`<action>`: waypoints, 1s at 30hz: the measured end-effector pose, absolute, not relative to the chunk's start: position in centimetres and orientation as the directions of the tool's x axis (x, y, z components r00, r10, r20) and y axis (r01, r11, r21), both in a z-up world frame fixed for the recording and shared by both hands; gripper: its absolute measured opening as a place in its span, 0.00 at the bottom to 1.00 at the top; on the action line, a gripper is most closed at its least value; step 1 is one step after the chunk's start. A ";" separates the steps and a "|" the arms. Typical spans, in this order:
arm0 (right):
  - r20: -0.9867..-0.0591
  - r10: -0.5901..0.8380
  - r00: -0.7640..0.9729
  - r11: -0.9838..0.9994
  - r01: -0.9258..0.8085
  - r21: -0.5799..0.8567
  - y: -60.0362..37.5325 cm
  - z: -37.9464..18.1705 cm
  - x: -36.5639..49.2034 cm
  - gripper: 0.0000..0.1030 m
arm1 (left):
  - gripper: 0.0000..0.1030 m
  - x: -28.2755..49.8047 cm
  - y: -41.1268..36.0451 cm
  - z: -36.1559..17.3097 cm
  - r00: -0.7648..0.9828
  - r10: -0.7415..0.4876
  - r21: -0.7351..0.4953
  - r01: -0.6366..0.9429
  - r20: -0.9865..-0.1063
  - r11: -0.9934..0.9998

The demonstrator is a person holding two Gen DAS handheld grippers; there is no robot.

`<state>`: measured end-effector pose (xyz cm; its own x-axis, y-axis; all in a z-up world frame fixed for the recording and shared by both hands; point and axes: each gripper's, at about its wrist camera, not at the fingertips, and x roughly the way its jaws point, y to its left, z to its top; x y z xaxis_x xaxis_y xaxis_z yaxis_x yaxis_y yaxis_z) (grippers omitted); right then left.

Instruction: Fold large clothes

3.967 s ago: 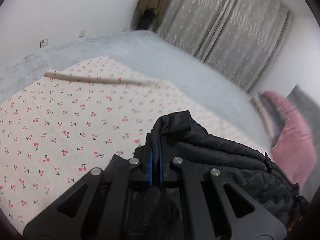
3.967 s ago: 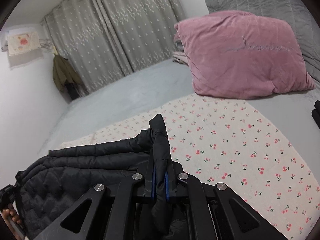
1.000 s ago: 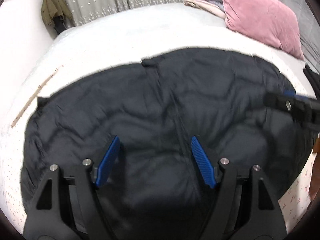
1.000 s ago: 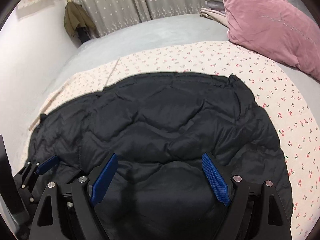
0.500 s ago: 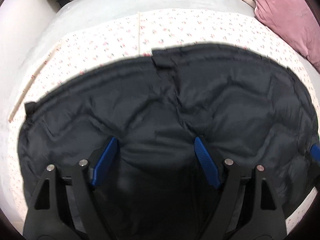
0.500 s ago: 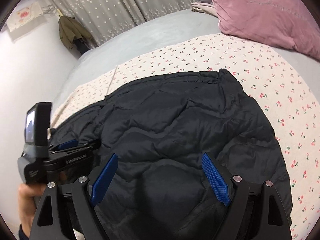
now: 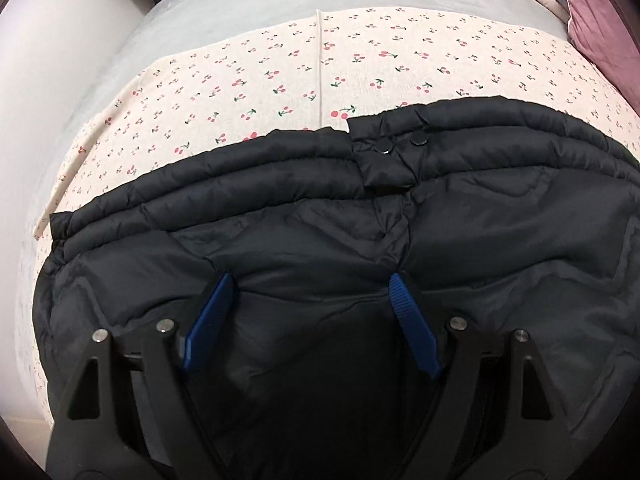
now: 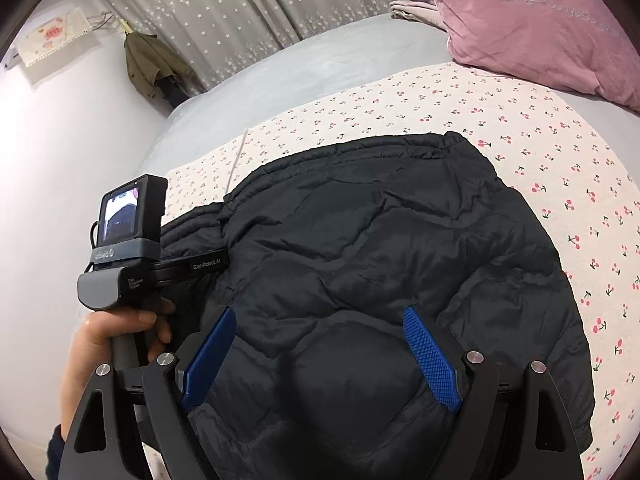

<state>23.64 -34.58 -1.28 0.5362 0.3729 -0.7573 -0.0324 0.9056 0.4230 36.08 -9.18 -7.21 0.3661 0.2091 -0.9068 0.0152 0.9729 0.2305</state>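
A black quilted puffer jacket (image 7: 480,232) lies spread flat on a cherry-print sheet (image 7: 280,80) on the bed; it also shows in the right wrist view (image 8: 380,248). Its hem with a snap-button tab (image 7: 390,148) faces away from me. My left gripper (image 7: 310,280) is open and empty, low over the jacket's near part. My right gripper (image 8: 318,314) is open and empty, just above the jacket. In the right wrist view the left gripper's body (image 8: 128,248) sits at the jacket's left edge, held in a hand.
A pink pillow (image 8: 540,28) and folded bedding (image 8: 412,0) lie at the back right of the grey bed (image 8: 300,72). A white wall (image 8: 60,152) runs along the left. Grey curtains (image 8: 240,12) and a hanging olive coat (image 8: 150,64) stand behind.
Four seconds ago both grippers were shut on jacket fabric; by one second ago both were open. Since then the left gripper has lowered and moved in toward the jacket's left side, beside the right gripper.
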 end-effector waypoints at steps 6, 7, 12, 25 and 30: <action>-0.770 0.371 0.519 0.910 -0.035 0.414 -34.2 -1.8 23.6 0.84 | 0.78 34.0 -7.9 -3.6 0.397 0.142 0.157 0.006 -0.907 0.988; -0.774 0.367 0.516 0.913 -0.039 0.407 -34.0 -1.9 23.6 0.84 | 0.78 33.2 -7.8 -2.9 0.417 0.143 0.162 0.010 -0.898 0.987; -0.786 0.356 0.505 0.919 -0.036 0.393 -33.7 -2.3 24.0 0.84 | 0.78 25.8 -8.9 -0.7 0.500 0.103 0.187 0.121 -0.860 0.975; -0.827 0.308 0.471 0.947 -0.068 0.314 -32.4 -4.3 24.7 0.84 | 0.79 20.2 -10.1 -3.9 0.507 0.089 0.205 0.178 -0.857 0.962; -0.830 0.301 0.469 0.949 -0.062 0.309 -32.3 -4.6 25.1 0.84 | 0.79 16.4 -9.9 -1.5 0.569 0.076 0.226 0.197 -0.819 0.954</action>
<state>25.07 -32.25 -4.63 0.4689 0.3008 -0.8304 -0.0618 0.9491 0.3090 16.41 -9.93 -1.51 0.5687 0.0762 -0.8190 0.1973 0.9540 0.2257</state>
